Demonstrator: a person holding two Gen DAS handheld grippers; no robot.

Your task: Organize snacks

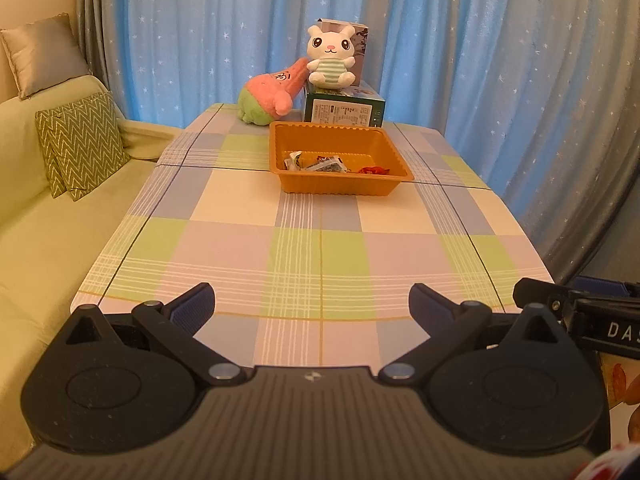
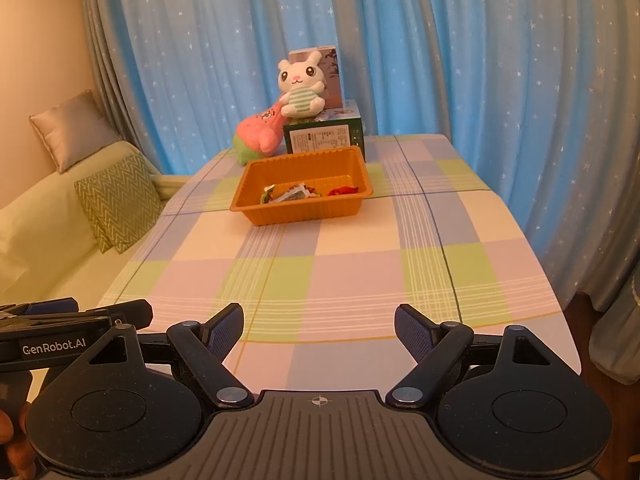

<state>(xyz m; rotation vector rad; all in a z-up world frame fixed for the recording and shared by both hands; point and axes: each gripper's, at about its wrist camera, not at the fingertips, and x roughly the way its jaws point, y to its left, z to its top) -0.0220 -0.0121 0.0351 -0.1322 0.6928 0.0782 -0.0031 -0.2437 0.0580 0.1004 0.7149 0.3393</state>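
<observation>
Both the left gripper (image 1: 312,308) and the right gripper (image 2: 319,330) stand apart and empty, far from the wrapped snacks (image 1: 320,164) in the orange plastic tray (image 1: 340,190) on the table (image 1: 304,248), so a careless push may slide this light tray.

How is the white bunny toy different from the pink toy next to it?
The white bunny toy sits upright on top of the green box; the pink toy lies tipped over on the table, leaning toward that box. The bunny wears a green striped shirt; the pink toy has a plain green bottom end. The bunny shows a face with big eyes; the pink toy is cone-shaped. Both are soft plush toys behind the orange tray.
</observation>
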